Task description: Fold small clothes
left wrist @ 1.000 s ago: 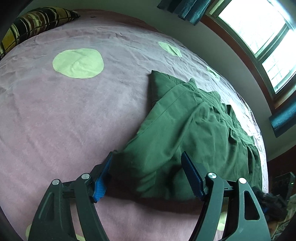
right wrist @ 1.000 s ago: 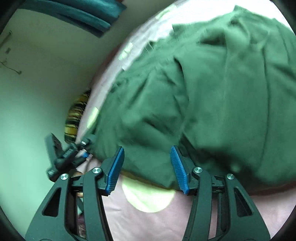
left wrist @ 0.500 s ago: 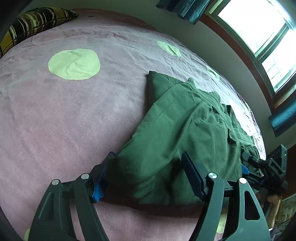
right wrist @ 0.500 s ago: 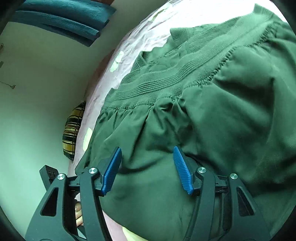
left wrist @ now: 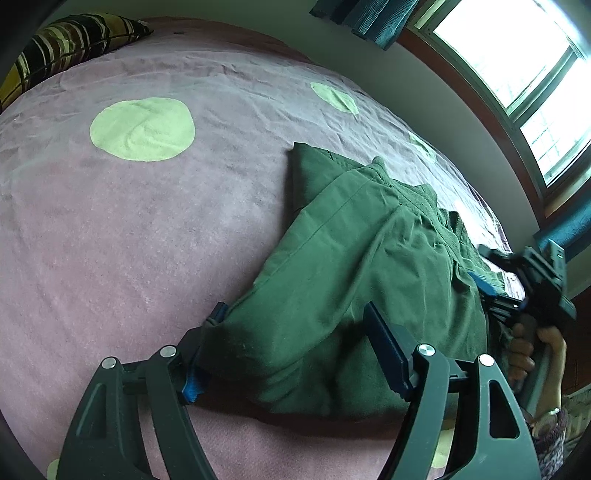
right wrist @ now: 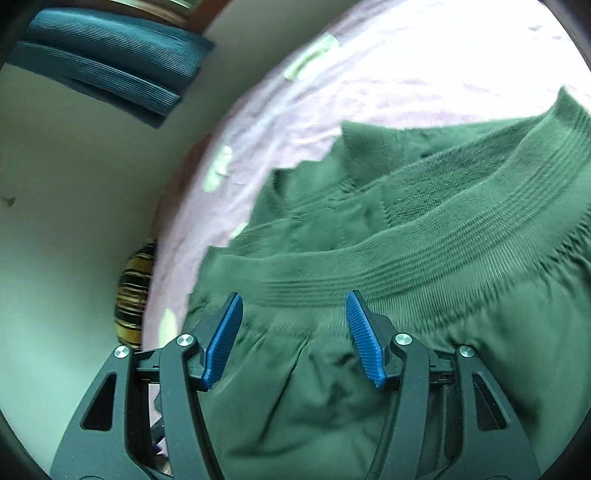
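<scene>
A dark green pair of shorts (left wrist: 369,240) lies crumpled on the pink bedspread (left wrist: 129,240). My left gripper (left wrist: 295,308) stands open wide astride its near hem end. One finger is at the cloth's left edge and the other rests on top, with cloth between them. In the right wrist view the ribbed elastic waistband (right wrist: 424,258) runs across just beyond my right gripper (right wrist: 293,295). That gripper is open above gathered green fabric, not pinching it. The left wrist view shows the right gripper (left wrist: 491,291) at the garment's far right end, held by a person's hand (left wrist: 524,350).
The bedspread has pale green dots (left wrist: 142,129). A striped pillow (left wrist: 66,40) lies at the far left corner. A window (left wrist: 517,55) with teal curtains (left wrist: 369,18) is beyond the bed's right side. A wall (right wrist: 74,221) borders the bed in the right wrist view.
My right gripper has slid across the shorts from the leg part to the waistband and has come into the left wrist view at the right. The left gripper has stayed put.
</scene>
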